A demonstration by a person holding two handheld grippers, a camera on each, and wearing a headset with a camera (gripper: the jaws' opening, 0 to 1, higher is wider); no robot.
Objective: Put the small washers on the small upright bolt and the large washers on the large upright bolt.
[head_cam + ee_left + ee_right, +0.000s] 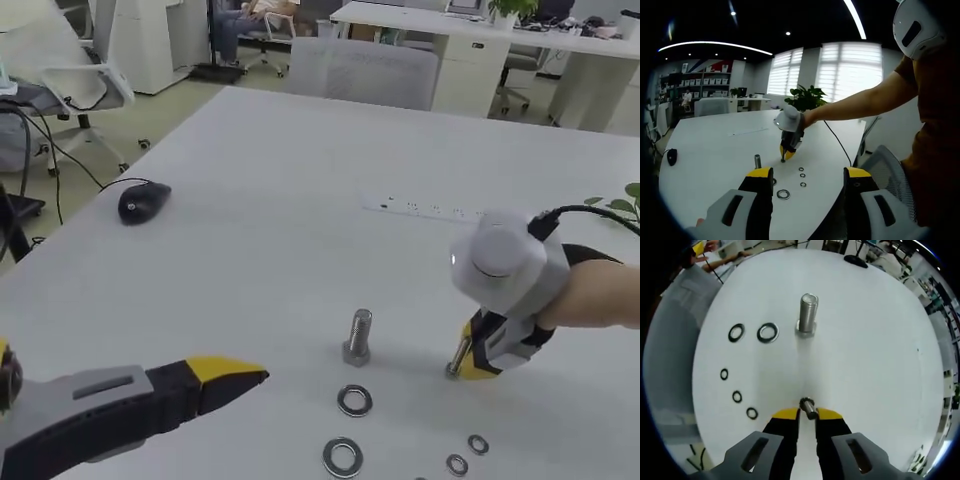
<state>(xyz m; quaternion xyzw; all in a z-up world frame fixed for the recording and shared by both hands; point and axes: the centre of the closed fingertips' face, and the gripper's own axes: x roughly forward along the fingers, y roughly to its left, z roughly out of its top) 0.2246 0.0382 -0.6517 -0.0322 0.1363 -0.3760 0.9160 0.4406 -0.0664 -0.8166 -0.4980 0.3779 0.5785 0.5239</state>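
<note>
Head view, right tongs (472,362): I read them clenched on the small bolt (459,353), which leans a little with its foot on the table (300,200).
Head view, left tongs (228,377): low, well apart from the work. I cannot judge the jaw gap here.
Head view, large bolt (358,337): upright and bare, between the two tongs, nearer the right.
Left gripper view, left tongs: released, jaws wide, nothing between them.
Left gripper view, large washers (783,194): flat on the table just ahead of the left jaw.
Right gripper view, right tongs: jaws pinch the small bolt at their tips.
Right gripper view, small washers (737,396): three in a row, close to the left of the jaws.
Step in hand: by my judgement, standing the small bolt. No washer is on either bolt.
Next move: let go only once the bolt stands plumb. Then take an edge-on pinch of a thin, flat small washer, centred over the thread.
</note>
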